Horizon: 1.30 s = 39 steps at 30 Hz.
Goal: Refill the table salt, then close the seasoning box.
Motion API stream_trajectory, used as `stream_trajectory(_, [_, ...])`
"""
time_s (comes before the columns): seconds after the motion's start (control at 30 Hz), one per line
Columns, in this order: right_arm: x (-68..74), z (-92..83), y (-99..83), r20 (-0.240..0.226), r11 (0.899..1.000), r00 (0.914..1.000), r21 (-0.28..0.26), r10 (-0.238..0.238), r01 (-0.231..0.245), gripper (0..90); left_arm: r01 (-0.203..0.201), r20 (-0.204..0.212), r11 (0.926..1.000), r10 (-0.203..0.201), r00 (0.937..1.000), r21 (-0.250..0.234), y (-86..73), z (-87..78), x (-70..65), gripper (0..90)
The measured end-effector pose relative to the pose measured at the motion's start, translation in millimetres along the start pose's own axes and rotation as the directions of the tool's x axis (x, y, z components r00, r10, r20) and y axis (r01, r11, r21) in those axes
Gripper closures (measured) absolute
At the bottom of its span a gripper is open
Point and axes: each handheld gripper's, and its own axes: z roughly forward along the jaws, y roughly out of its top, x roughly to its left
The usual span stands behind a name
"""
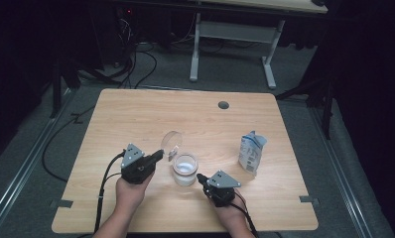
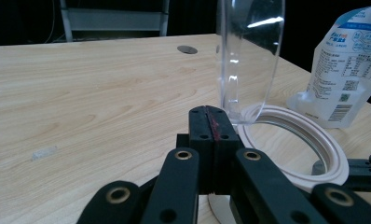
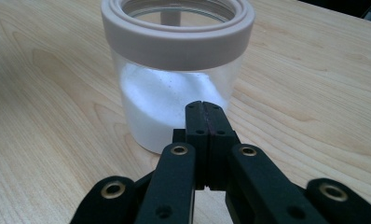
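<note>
A clear jar [image 1: 185,170] with a pale ring rim [image 3: 174,44] stands on the wooden table [image 1: 136,114], part full of white powder [image 3: 160,102]. Its clear round lid [image 1: 171,141] stands upright, open, at the jar's far-left side. My left gripper [image 1: 158,154] is shut with nothing between its jaws. In the left gripper view its tips [image 2: 211,112] sit just short of the lid's lower edge [image 2: 249,56] and beside the rim [image 2: 333,149]. My right gripper [image 1: 200,177] is shut and empty too, its tips [image 3: 204,109] close to the jar's wall [image 3: 137,126].
A white and blue printed pouch [image 1: 251,151] stands to the right of the jar, and is large at the right of the left gripper view [image 2: 346,65]. A round cable hole [image 1: 223,105] lies near the table's far edge. Behind the table stands a desk frame on the dark floor.
</note>
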Motion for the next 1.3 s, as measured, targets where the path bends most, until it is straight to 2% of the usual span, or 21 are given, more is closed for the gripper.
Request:
stream_trajectory(0.2, [2.8, 1.4, 0.7, 0.002, 1.000, 1.0000, -0.001, -0.005, 0.005, 90.0, 0.001, 0.007, 1.0000, -0.001, 1.0000, -0.005, -0.1, -0.1, -2.1, 90.0])
stream_trajectory(0.6, [2.9, 1.5, 0.6, 0.002, 1.000, 1.0000, -0.003, -0.002, 0.002, 90.0, -0.023, 0.031, 0.9997, 0.023, 0.9993, -0.001, -2.6, 1.9, -11.9, 89.9])
stream_trajectory(0.77, [3.0, 1.3, 0.7, 0.001, 1.000, 1.0000, -0.005, -0.004, 0.004, 90.0, -0.024, 0.028, 0.9997, 0.024, 0.9993, 0.002, -5.4, -0.3, -10.9, 89.9])
stream_trajectory(1.03, [-0.5, -1.2, 1.1, 0.007, 1.000, 1.0000, -0.013, 0.006, -0.006, 90.0, -0.030, -0.007, 0.9984, 0.030, 0.9995, 0.049, -24.9, -9.7, 4.0, 88.5])
stream_trajectory(1.17, [-4.3, -3.2, 1.2, 0.014, 1.000, 0.9998, -0.015, 0.012, -0.012, 90.0, -0.036, -0.037, 0.9950, 0.040, 0.9985, 0.093, -41.4, -21.5, 16.3, 86.6])
stream_trajectory(1.3, [-6.1, -3.9, 1.6, 0.021, 1.000, 0.9996, -0.015, 0.018, -0.017, 90.0, -0.018, -0.070, 0.9925, 0.027, 0.9972, 0.121, -55.4, -35.9, 30.5, 83.4])
